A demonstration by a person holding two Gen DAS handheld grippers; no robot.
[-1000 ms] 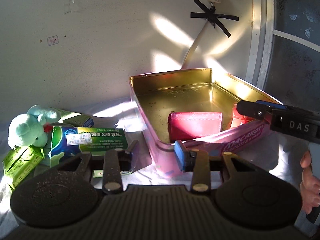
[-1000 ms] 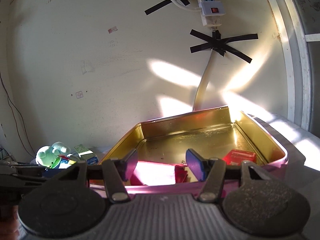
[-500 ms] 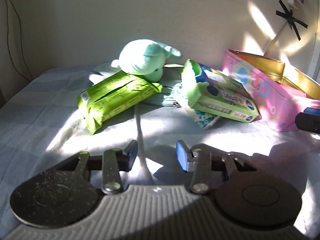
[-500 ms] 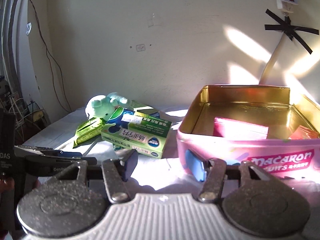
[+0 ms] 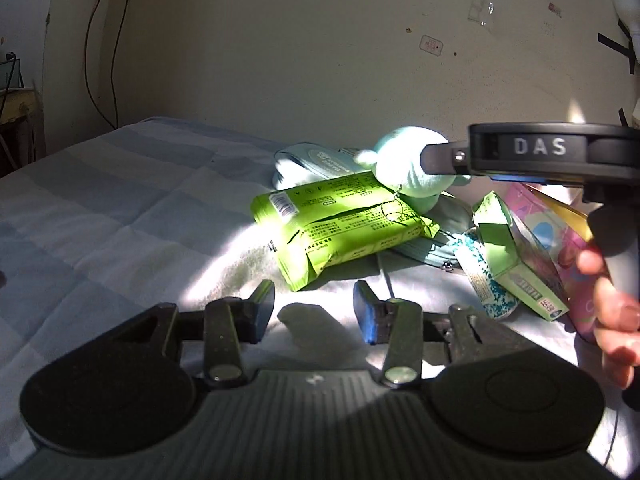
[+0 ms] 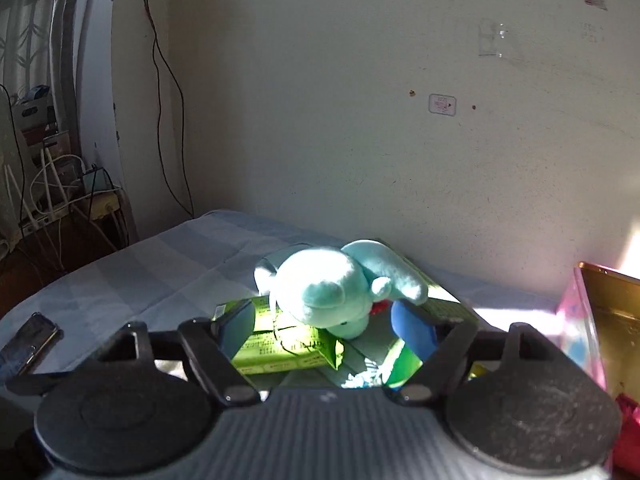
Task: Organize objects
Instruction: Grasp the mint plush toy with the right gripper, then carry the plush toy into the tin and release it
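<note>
My right claw (image 6: 324, 332) is opening, jaws wide apart around the mint plush toy (image 6: 332, 292) at frame centre, pads not pressing it. The toy lies on a green pack (image 6: 280, 350) on the bed (image 6: 160, 264); pink tin (image 6: 580, 320) at right edge. My left claw (image 5: 314, 310), narrow gap, nothing between, hangs above the bed below the green pack.

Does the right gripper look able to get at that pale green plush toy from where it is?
Probably yes. The right gripper is opening with the plush toy straight ahead between its fingers, on top of the green packet, nothing in front of it.
</note>
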